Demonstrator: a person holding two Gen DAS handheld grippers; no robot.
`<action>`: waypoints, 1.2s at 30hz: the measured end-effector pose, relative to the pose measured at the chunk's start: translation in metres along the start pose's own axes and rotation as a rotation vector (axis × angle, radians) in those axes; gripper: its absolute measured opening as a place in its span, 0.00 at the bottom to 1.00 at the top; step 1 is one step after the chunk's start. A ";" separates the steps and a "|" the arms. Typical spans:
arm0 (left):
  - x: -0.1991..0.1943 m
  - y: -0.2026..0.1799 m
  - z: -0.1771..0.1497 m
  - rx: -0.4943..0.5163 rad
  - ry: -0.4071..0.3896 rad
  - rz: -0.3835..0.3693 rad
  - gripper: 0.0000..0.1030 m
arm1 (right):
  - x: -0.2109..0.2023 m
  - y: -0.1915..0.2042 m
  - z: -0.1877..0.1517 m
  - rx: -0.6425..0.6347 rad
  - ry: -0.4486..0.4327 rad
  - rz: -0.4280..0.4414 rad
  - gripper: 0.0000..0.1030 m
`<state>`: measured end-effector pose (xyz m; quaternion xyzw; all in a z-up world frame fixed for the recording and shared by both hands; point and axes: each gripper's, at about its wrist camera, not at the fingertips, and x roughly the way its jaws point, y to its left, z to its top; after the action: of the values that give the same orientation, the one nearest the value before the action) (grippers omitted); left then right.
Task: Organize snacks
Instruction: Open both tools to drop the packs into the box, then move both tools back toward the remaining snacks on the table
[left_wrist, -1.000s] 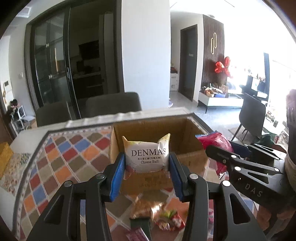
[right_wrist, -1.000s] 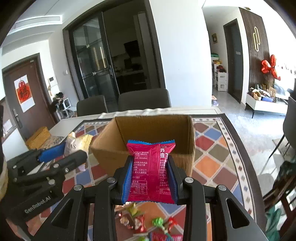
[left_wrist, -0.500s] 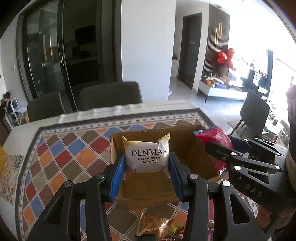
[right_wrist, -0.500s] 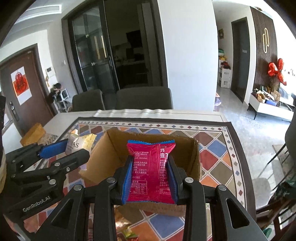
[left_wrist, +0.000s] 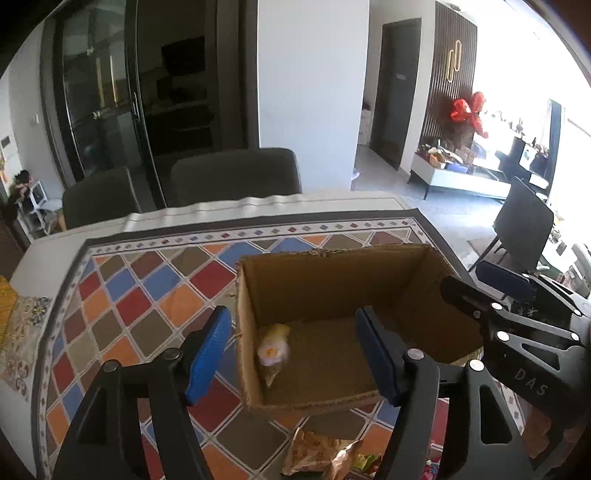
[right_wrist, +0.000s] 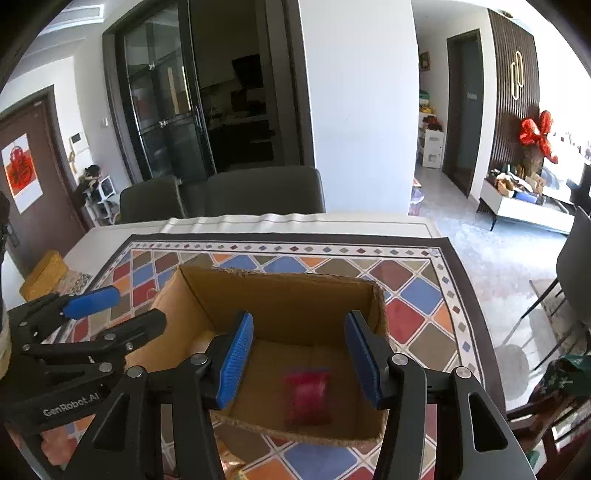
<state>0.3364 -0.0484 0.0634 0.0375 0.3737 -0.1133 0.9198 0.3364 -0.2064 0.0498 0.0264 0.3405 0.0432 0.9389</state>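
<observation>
An open cardboard box (left_wrist: 332, 266) (right_wrist: 280, 291) stands on the patterned tablecloth. My left gripper (left_wrist: 293, 347) hovers over its near left corner, jaws opening, nothing between the pads. Below it a blurred white snack bag (left_wrist: 273, 350) lies inside the box against the left wall. My right gripper (right_wrist: 299, 360) hangs over the box's near edge, jaws also opening and empty. A blurred red snack packet (right_wrist: 308, 397) is inside the box beneath it. Each gripper shows in the other's view: the right gripper (left_wrist: 509, 295) at the right edge, the left gripper (right_wrist: 107, 310) at the left.
Loose snack packets (left_wrist: 321, 454) lie on the tablecloth (left_wrist: 147, 295) in front of the box. Two dark chairs (right_wrist: 236, 195) stand at the table's far side. A yellow box (right_wrist: 44, 273) sits at the table's left end. Another chair (left_wrist: 521, 225) is off to the right.
Both grippers moved forward over the box, then opened. The white bag dropped from the left gripper and the red packet from the right; both are now inside the box.
</observation>
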 end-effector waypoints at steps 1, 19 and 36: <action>-0.005 0.000 -0.002 0.006 -0.004 0.012 0.68 | -0.004 0.001 -0.002 -0.004 -0.008 0.000 0.52; -0.103 -0.003 -0.064 -0.002 -0.182 0.073 0.80 | -0.075 0.019 -0.050 -0.030 -0.067 0.071 0.52; -0.113 0.004 -0.137 -0.092 -0.093 0.067 0.81 | -0.098 0.040 -0.112 -0.017 -0.030 0.127 0.52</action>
<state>0.1660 -0.0033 0.0439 0.0024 0.3340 -0.0669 0.9402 0.1877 -0.1739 0.0296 0.0409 0.3238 0.1053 0.9394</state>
